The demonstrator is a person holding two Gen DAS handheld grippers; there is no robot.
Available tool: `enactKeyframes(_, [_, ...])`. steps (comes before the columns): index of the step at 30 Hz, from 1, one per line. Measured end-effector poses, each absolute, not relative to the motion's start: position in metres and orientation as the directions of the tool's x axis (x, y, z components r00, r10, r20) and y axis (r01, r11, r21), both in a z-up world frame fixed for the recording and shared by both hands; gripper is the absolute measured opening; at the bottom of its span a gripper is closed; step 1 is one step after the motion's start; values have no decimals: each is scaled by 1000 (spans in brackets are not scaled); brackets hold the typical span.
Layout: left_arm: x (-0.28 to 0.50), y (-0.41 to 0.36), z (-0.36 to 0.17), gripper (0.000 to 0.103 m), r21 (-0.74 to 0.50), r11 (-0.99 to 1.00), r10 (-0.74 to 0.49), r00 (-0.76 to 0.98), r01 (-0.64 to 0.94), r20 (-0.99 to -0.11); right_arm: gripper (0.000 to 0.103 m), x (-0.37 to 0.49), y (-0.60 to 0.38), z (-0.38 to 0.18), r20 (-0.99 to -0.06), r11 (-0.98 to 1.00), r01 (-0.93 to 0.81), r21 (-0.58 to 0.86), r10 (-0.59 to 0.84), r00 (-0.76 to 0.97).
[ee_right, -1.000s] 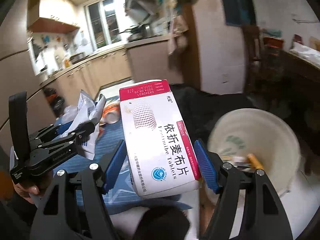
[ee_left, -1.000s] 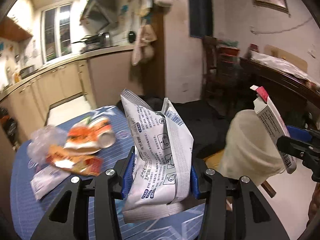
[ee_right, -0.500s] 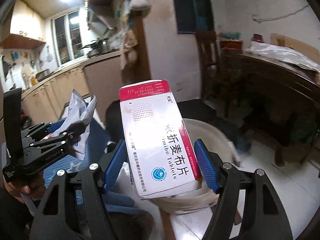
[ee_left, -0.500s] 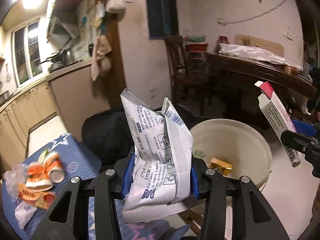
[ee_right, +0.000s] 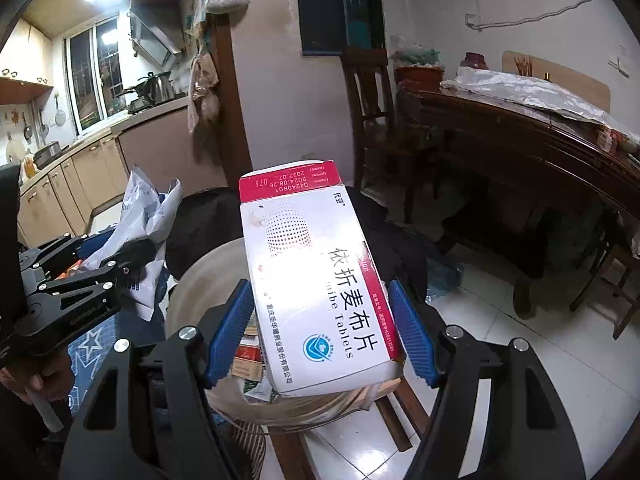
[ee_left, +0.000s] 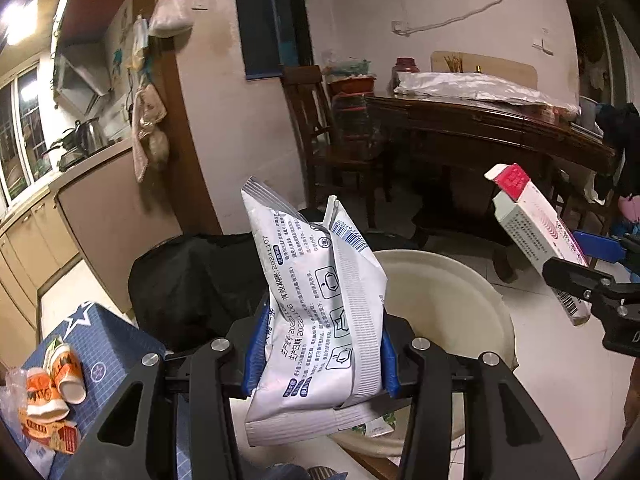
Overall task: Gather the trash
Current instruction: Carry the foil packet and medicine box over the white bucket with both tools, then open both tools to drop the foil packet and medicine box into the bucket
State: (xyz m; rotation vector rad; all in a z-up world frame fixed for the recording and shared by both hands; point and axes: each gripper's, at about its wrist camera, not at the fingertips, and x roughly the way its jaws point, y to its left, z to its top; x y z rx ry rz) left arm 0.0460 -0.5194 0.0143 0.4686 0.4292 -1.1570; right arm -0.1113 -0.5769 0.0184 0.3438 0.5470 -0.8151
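Over the cream bucket (ee_left: 448, 296), the left gripper (ee_left: 320, 344) was clamped on a white snack bag (ee_left: 316, 304), blue fingers (ee_left: 256, 344) pressing both sides so the bag stood upright and a bit crumpled. Off to its right the right gripper (ee_right: 320, 328) had a white and red tablet box (ee_right: 316, 288) squeezed between its own blue pads, red flap end pointing up and away. From the right wrist camera the box sat above the bucket's (ee_right: 200, 280) opening, and you could see some wrappers and paper scraps already lying inside, though they were too jumbled to tell apart.

Down at the lower left of the left camera, the blue star-patterned surface (ee_left: 104, 344) had a few leftovers on it: a crushed orange and white paper cup (ee_left: 56, 380), an orange wrapper (ee_left: 52, 432) just beside it, and a bit of clear plastic at the edge. A black bag or cloth (ee_left: 192, 280) was slumped between the surface and the bucket. The bucket seemed to rest on a wooden stool (ee_right: 388, 404), with white floor tiles (ee_right: 520, 360) around it.
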Motion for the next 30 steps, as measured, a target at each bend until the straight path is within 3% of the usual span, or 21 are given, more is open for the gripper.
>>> enactKeyframes(30, [50,-536,3,47,134,312,-757,331,941,-563,66,-92,-596,9,-623,656,753,56,-566,540])
